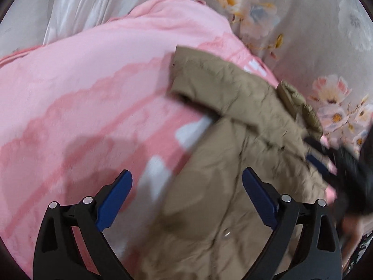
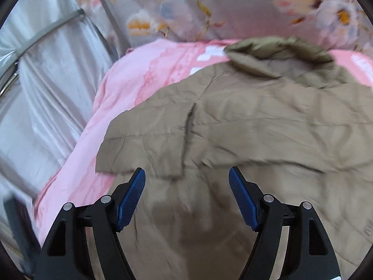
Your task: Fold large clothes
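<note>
A khaki padded jacket (image 1: 233, 140) lies on a pink blanket (image 1: 81, 93). In the left wrist view a sleeve is folded across its upper part. My left gripper (image 1: 187, 175) is open and empty, hovering over the jacket's left edge and the blanket. The right gripper (image 1: 331, 161) shows blurred at the jacket's right edge. In the right wrist view the jacket (image 2: 256, 128) fills the middle, collar (image 2: 275, 49) at the far end, on the blanket (image 2: 130, 88). My right gripper (image 2: 187, 175) is open and empty just above the jacket.
A grey floral bedsheet (image 1: 291, 18) lies beyond the blanket, also in the right wrist view (image 2: 209, 7). A pale silvery curtain (image 2: 46, 88) hangs at the left, also in the left wrist view (image 1: 88, 4). A dark object (image 2: 16, 224) stands low left.
</note>
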The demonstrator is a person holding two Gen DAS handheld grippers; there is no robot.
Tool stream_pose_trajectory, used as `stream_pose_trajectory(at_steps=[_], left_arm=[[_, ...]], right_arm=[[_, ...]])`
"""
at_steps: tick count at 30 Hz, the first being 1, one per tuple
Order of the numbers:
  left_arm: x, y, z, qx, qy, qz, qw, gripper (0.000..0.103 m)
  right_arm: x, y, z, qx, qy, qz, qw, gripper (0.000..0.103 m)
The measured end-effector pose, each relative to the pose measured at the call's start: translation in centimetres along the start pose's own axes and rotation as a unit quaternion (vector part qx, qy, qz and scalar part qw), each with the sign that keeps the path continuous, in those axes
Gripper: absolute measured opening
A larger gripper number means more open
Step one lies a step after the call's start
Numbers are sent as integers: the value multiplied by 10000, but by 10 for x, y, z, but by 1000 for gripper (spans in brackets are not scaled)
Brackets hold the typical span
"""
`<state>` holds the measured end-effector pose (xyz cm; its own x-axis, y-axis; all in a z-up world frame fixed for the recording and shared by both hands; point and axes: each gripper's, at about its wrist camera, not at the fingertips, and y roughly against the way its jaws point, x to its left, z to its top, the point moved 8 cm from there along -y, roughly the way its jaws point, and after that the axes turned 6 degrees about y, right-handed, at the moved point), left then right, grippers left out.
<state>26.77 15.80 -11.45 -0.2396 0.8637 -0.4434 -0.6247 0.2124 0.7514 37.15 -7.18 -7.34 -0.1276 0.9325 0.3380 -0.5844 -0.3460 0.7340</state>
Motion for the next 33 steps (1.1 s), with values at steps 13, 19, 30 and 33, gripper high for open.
stream_pose_trajectory(at_steps=[13,19,30,33], left_arm=[[1,-16,-29,-230,-898,646,9936,92],[1,-16,-28,-181,-902,666,9935,92],[-50,7,23,-95,-483,-392,9980,90],[-82,0,40,-140,-604,-481,9969,90]], right_arm=[[-18,17,39,-451,9,-109,9989,1],[-58,110,80,-1303,311,-764,9880,1],[-230,154,39,-1068,-126,-2691,9571,1],[-263,140,16,-801,-310,-2800,9561,1]])
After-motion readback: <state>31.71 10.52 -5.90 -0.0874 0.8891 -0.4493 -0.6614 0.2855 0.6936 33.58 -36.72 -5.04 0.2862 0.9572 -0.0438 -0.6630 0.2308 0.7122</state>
